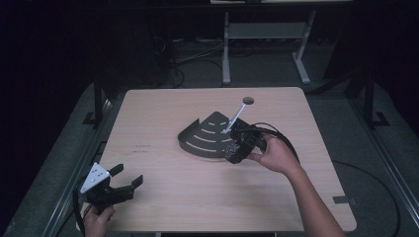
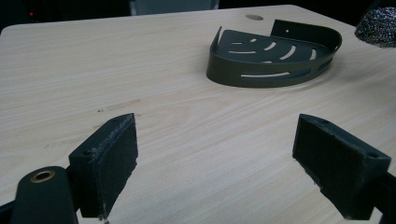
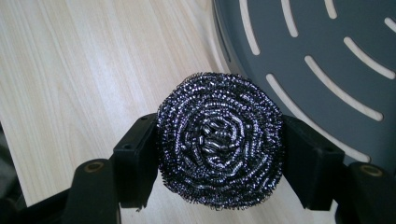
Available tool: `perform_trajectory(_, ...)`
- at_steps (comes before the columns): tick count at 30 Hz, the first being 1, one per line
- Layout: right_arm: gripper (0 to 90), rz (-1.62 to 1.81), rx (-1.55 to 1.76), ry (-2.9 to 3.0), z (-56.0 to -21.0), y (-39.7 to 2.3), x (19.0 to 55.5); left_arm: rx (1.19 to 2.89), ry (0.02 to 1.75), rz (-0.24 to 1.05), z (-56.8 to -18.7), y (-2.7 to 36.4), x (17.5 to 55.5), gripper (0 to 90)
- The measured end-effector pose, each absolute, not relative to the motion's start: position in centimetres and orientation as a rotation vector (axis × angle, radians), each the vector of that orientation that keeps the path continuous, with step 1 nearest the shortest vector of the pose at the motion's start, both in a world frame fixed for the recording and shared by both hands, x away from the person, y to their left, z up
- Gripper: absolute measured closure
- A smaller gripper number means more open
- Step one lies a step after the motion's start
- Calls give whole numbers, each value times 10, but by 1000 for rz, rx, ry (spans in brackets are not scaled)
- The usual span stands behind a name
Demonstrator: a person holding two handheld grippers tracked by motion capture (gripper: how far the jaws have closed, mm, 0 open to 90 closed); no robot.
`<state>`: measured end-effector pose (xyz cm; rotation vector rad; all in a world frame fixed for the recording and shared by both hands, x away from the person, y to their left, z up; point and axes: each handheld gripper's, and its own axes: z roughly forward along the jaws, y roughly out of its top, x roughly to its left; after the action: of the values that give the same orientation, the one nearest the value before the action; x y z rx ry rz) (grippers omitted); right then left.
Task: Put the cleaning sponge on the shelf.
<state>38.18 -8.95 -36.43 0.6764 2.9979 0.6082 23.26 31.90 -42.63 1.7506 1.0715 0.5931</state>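
Observation:
A dark grey slotted corner shelf [image 1: 207, 136] lies flat near the middle of the wooden table, also seen as the shelf [image 2: 275, 58] and the shelf [image 3: 327, 51]. My right gripper [image 1: 236, 149] is at the shelf's right edge, shut on a round steel wool scourer [image 3: 219, 144] held between both pads, just above the table beside the shelf rim. The scourer [image 2: 377, 28] peeks in at the far right of the left gripper view. My left gripper [image 1: 126, 177] hovers open at the table's front left corner, nothing between its pads [image 2: 114, 161].
A white stick-like item [image 1: 234, 118] lies slanted across the shelf's back wall toward a round hole [image 1: 248, 100] in the tabletop. Cables trail from the right gripper. Table legs, a metal frame and floor cables stand beyond the far edge.

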Motion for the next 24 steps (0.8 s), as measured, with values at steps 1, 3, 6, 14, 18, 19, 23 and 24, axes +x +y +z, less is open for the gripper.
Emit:
perform_trajectory(1,331,610,677,2997,-364,-89,383,1749,1072,592,-426,319,233,133)
perform_trajectory(3,331,603,677,2993,-362,-87,385,1744,1075,591,-426,319,233,133)
perform_trajectory(6,331,607,677,2993,-360,-86,389,1739,1075,591,-426,320,233,133)
perform_trajectory(14,331,592,687,2994,-353,-81,400,1730,1072,588,-425,320,233,133)
perform_trajectory(18,331,582,696,2993,-351,-79,408,1729,1073,590,-424,321,233,133)
perform_trajectory(19,331,582,696,2993,-351,-79,408,1729,1073,590,-424,321,233,133)
perform_trajectory(23,330,579,709,2995,-352,-74,415,1720,1076,590,-424,323,232,133)
perform_trajectory(24,330,597,711,2997,-353,-73,417,1722,1077,591,-423,323,232,133)
